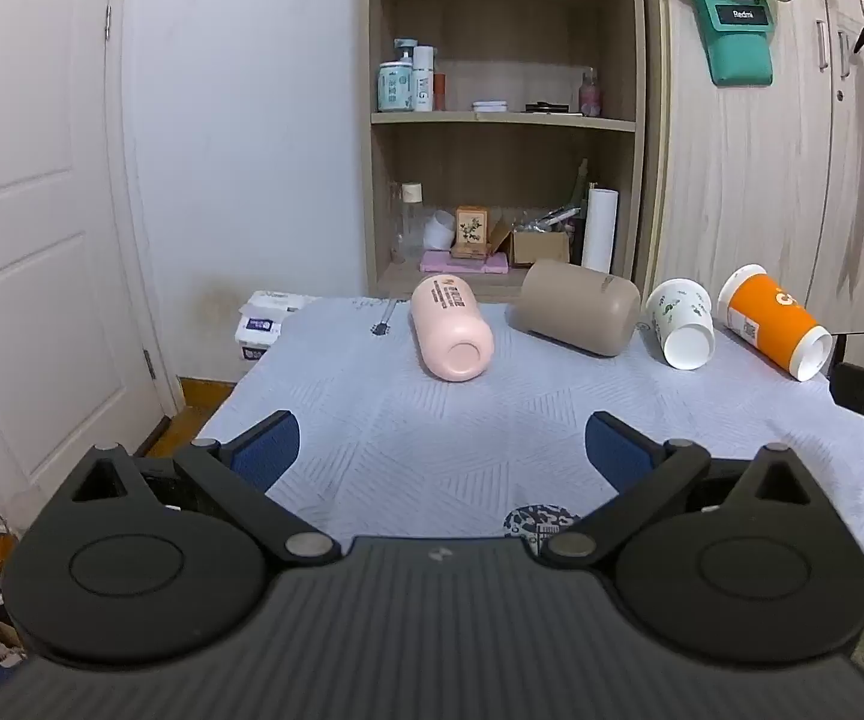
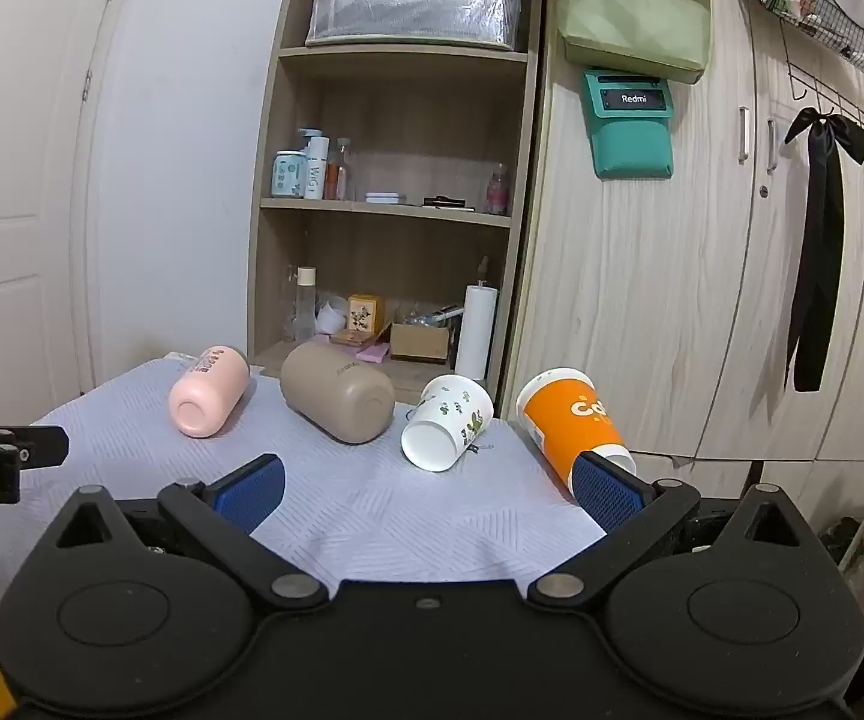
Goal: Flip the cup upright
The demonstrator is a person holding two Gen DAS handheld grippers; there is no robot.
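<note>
My worktop with its pale patterned cloth point(image 1: 372, 420) holds four things lying on their sides in a row: a tan plastic cup point(image 2: 336, 399), a pink bottle point(image 1: 450, 327), an orange paper cup point(image 2: 564, 420), a white leaf-print paper cup point(image 2: 447, 420). Both my left jaws point(image 1: 441, 450) and right jaws point(image 2: 426, 489) are wide open, holding nothing.

A table point(image 1: 372, 420) draped in a pale grey patterned cloth point(image 2: 372, 510) is carrying four cups lying on their sides in a row. From left to right these are a pink cup point(image 1: 452, 327), a tan cup point(image 1: 579, 306), a white cup with green print point(image 1: 680, 324) and an orange cup point(image 1: 774, 319), each apart from its neighbour.
</note>
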